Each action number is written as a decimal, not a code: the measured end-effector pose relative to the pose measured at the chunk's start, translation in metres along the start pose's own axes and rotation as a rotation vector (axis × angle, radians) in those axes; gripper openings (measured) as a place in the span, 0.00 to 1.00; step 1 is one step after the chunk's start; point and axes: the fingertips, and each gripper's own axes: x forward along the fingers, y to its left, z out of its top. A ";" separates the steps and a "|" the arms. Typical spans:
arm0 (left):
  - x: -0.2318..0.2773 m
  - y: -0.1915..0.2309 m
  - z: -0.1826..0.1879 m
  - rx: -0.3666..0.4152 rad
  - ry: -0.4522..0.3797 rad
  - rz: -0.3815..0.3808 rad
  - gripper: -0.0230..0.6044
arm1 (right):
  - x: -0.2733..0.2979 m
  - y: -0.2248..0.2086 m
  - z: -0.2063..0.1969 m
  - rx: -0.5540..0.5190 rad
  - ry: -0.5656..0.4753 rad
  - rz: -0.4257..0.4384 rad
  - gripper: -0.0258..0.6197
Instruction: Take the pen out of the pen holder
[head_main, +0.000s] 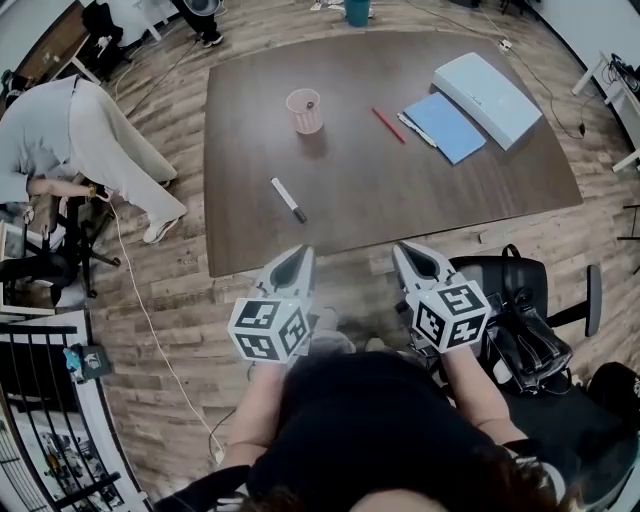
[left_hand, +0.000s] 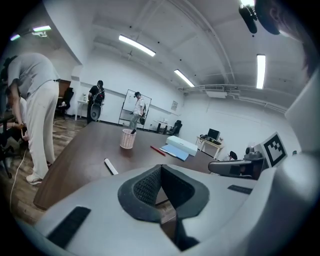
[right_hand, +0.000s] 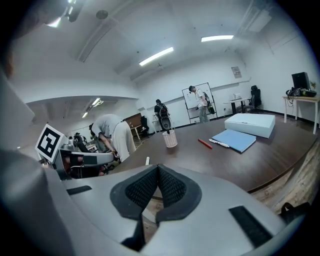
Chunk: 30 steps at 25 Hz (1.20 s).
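the pink pen holder (head_main: 304, 110) stands upright on the far half of the brown table (head_main: 400, 210), well apart from both grippers. a dark pen (left_hand: 133, 131) sticks out of its top, leaning a little. nearer the person's edge of the table a white marker (head_main: 289, 199) with a dark tip lies flat, and to the right of the holder lies a red pen (head_main: 388, 125). beyond the red pen are a blue folder (head_main: 446, 127) with a white pen (head_main: 415, 131) at its edge, and a white box (head_main: 487, 99) just beside the folder.

the left gripper (head_main: 303, 252) hangs over the near edge of the table, its jaws pressed together at the tips with nothing between them. the right gripper (head_main: 400, 248) hangs beside it, at about the same height, its jaws also closed on nothing. both point toward the table and slightly down.

off the left side of the table a person in light clothes (head_main: 80, 140) bends over. a black chair (head_main: 520, 320) stands at the right, near the right gripper.
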 end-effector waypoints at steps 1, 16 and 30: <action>0.001 0.009 0.003 -0.003 0.001 0.000 0.08 | 0.008 0.003 0.003 -0.003 -0.002 -0.002 0.07; -0.001 0.111 0.032 0.037 0.021 -0.006 0.08 | 0.100 0.047 0.039 -0.029 -0.016 -0.040 0.07; 0.025 0.147 0.054 0.012 0.006 0.071 0.08 | 0.163 0.036 0.085 -0.127 -0.029 0.021 0.18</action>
